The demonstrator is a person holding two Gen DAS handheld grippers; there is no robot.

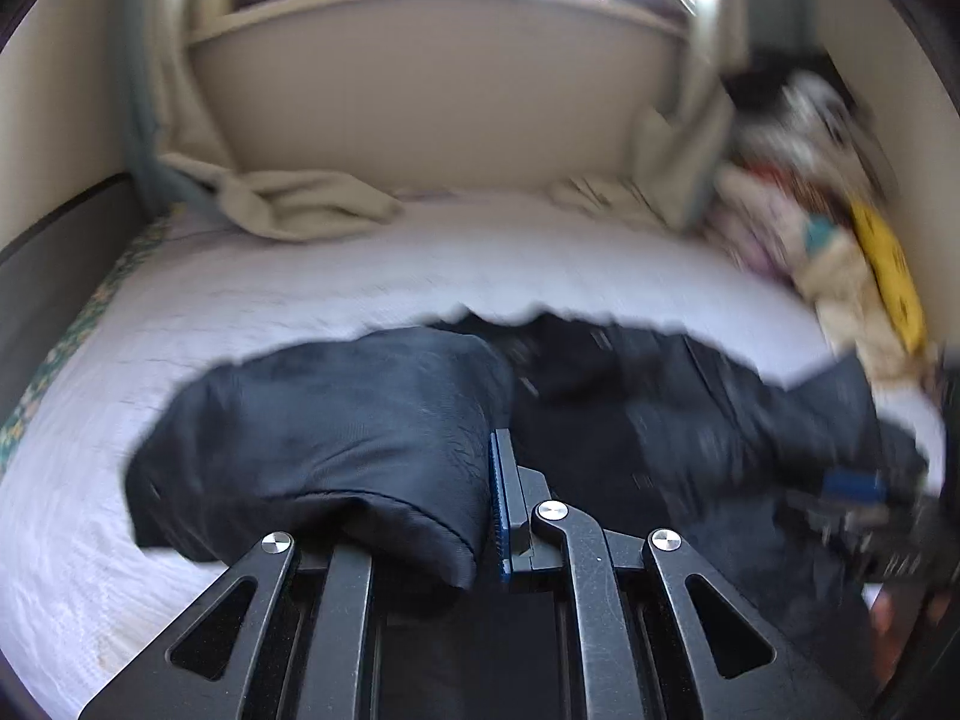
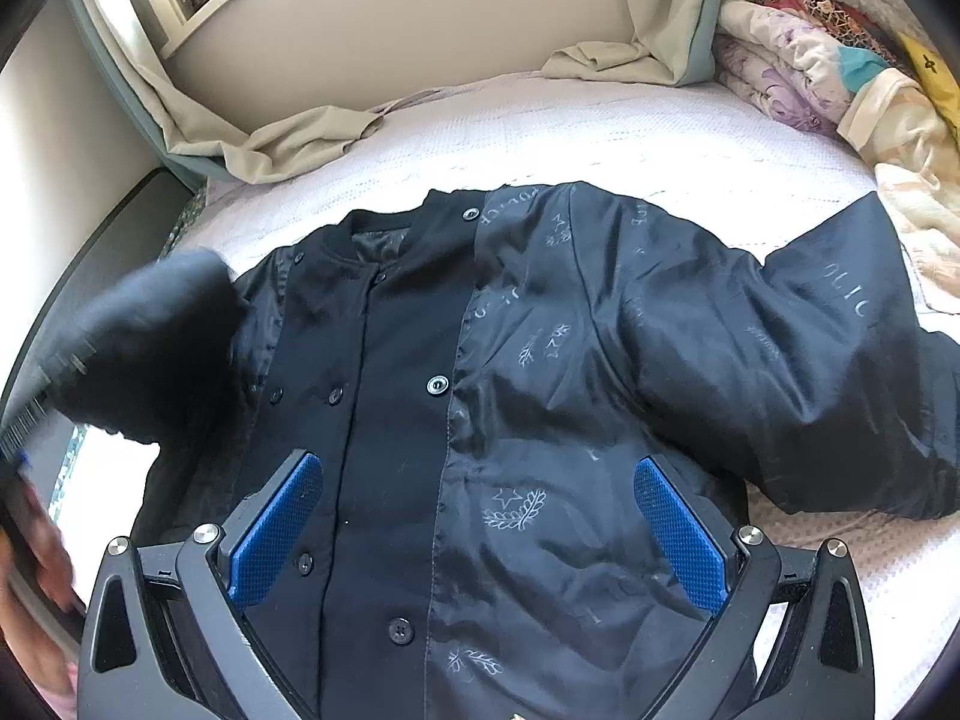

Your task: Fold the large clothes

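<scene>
At the far left of the right wrist view the left gripper [image 2: 24,438] shows only as a blur, but its own camera shows its jaws clamped together on the dark sleeve [image 1: 336,444] of the jacket [image 2: 540,396], the cuff end bunched over the closed blue pads [image 1: 499,510]. The jacket lies face up on the white bed [image 2: 690,138], its collar toward the beige curtain [image 2: 288,144] and its buttoned front running down the middle of the view. The step in hand looks like folding this sleeve inward across the chest; to do it well the sleeve should be carried level over the button line and laid flat, so the shoulder crease runs straight and the padded cloth does not twist or heap up. Further right, the right gripper [image 2: 480,528] hangs above the lower front with its jaws wide apart, holding nothing; pressing the body down there would keep the jacket from sliding. The other sleeve [image 2: 840,360] is spread toward the pile of quilts [image 2: 840,72] at the right, not yet folded.
</scene>
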